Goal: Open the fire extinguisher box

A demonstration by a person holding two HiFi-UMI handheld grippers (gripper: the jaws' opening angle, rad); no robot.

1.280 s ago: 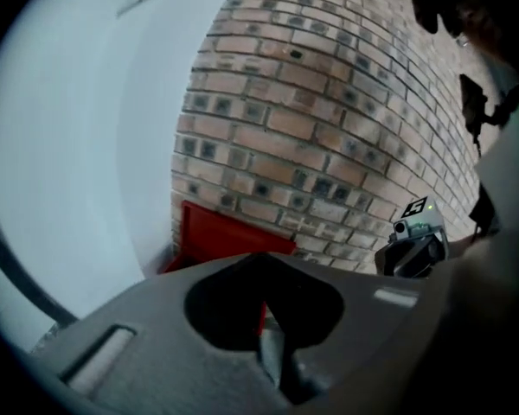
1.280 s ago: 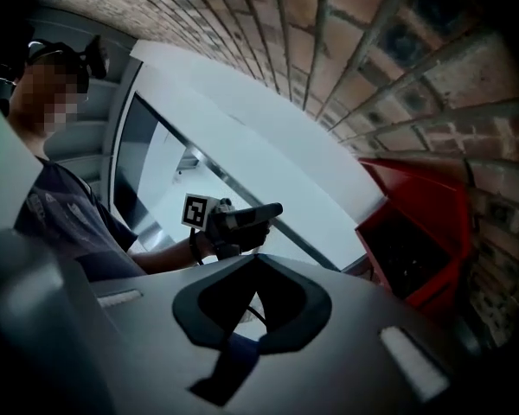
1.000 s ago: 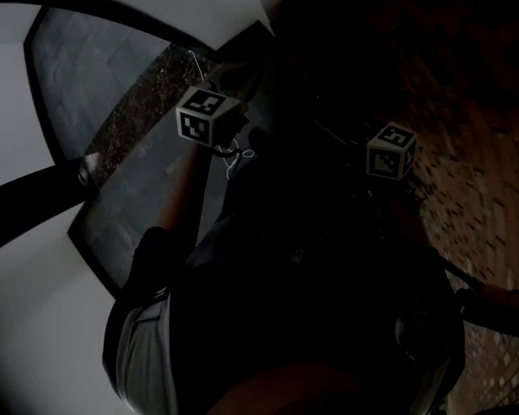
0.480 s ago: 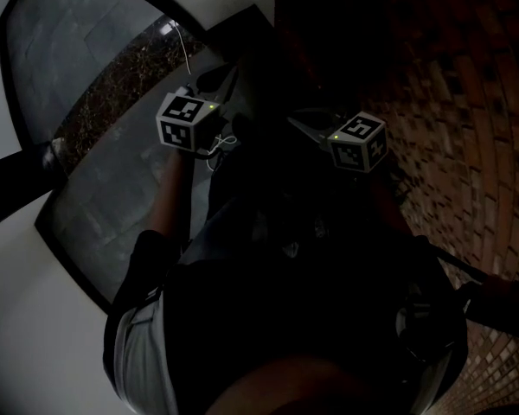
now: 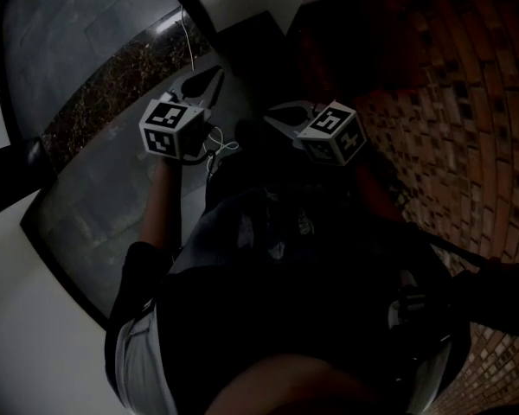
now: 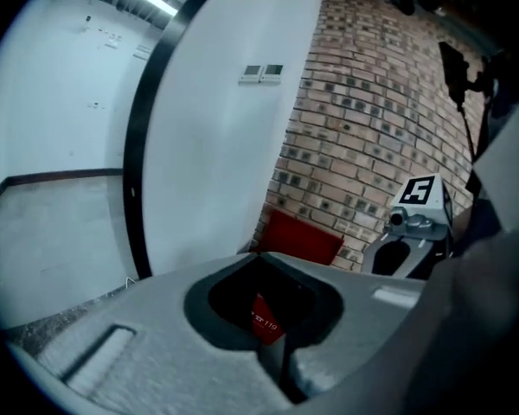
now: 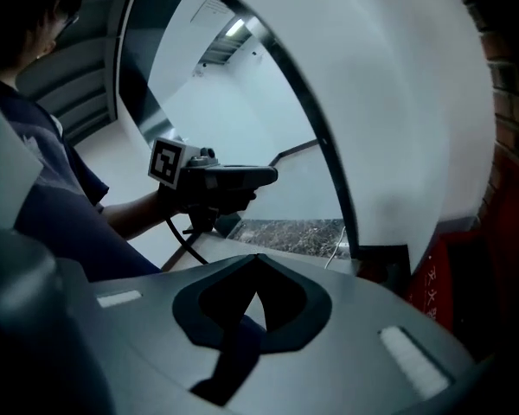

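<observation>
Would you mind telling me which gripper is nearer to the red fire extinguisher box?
Right, probably. The right gripper has the box close beside it on its right; the left gripper sees it farther ahead, against the brick wall.

1. Your left gripper: seen against a grey panel, close by a speckled stone strip.
2. Your right gripper: just beside the left, not touching it, near dim brickwork.
3. Your dark top and light trousers fill the lower frame.
</observation>
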